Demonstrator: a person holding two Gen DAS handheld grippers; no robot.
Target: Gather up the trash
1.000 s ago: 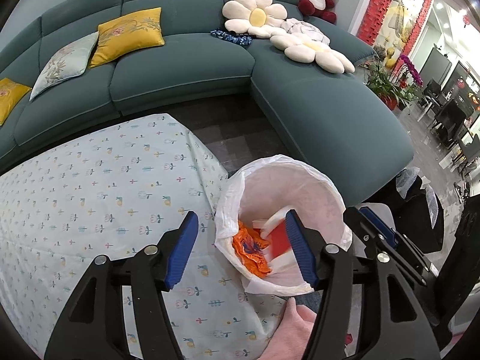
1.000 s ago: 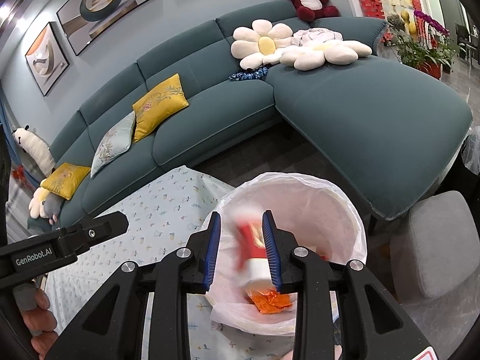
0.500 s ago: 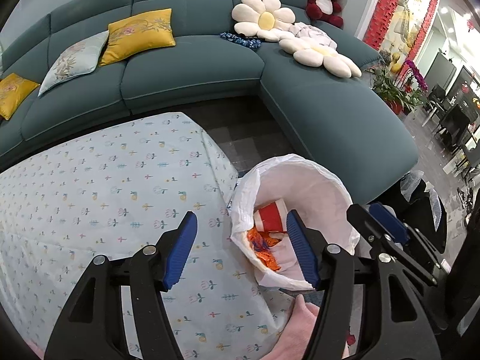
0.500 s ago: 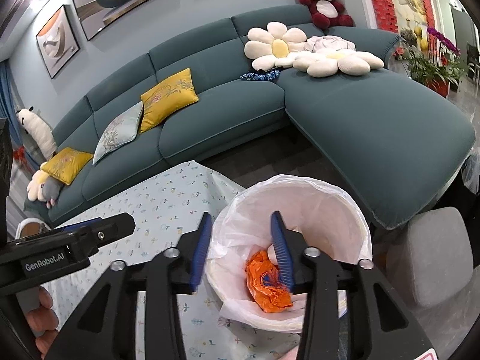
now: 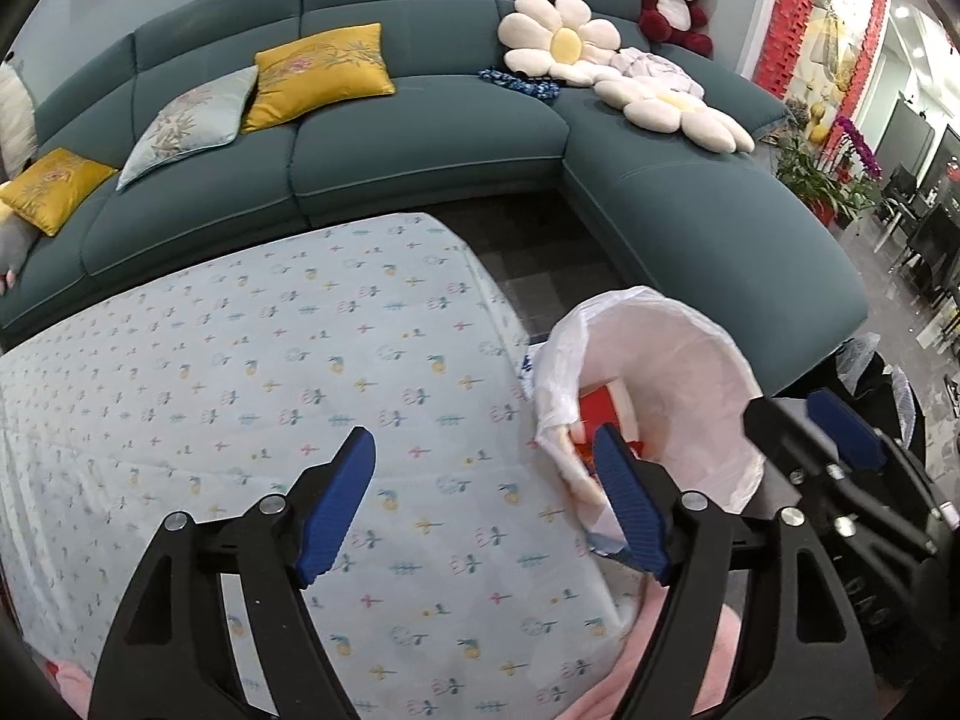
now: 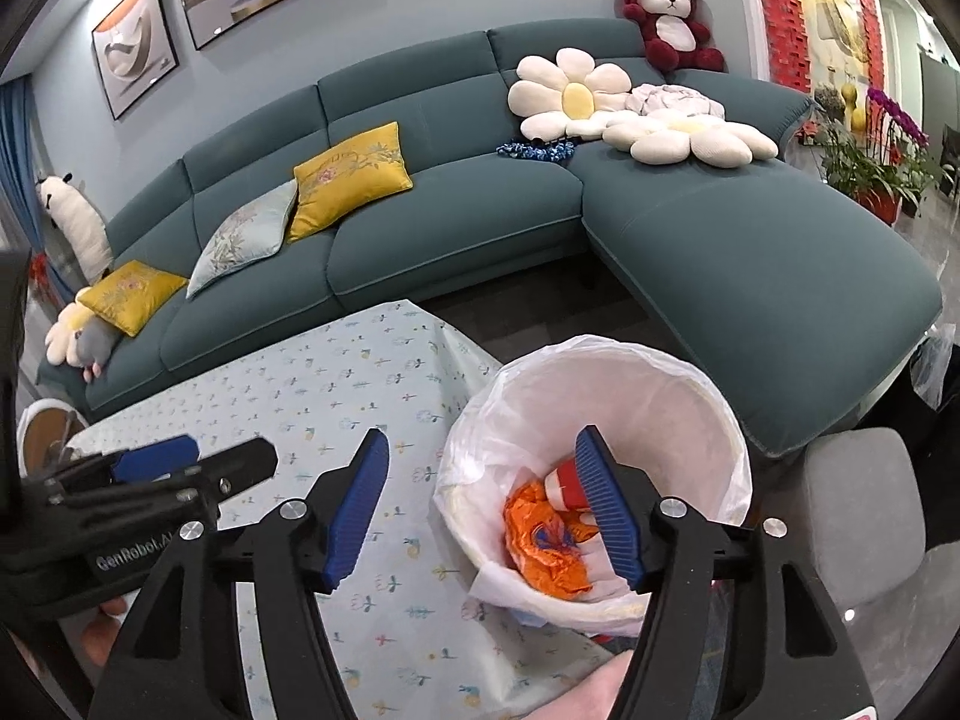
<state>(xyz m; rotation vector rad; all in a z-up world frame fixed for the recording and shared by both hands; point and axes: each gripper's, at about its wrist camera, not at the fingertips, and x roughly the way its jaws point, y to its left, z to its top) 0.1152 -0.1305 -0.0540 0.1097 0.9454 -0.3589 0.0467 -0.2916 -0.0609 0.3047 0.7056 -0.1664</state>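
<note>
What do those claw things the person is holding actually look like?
Each hand-held gripper is a black frame with two angled arms joined by silver bolts. The fingers end in ribbed blue pads. The left hand-held gripper carries white "GenRobot.AI" lettering on its side, seen in the right wrist view. The right hand-held gripper looks the same build. No cables show. Pink cloth shows below.

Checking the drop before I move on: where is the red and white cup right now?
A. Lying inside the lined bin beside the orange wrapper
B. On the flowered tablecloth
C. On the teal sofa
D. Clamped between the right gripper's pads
A. The red and white cup lies inside the lined bin next to the orange wrapper, while the right gripper has opening jaws with nothing between its pads.
</note>
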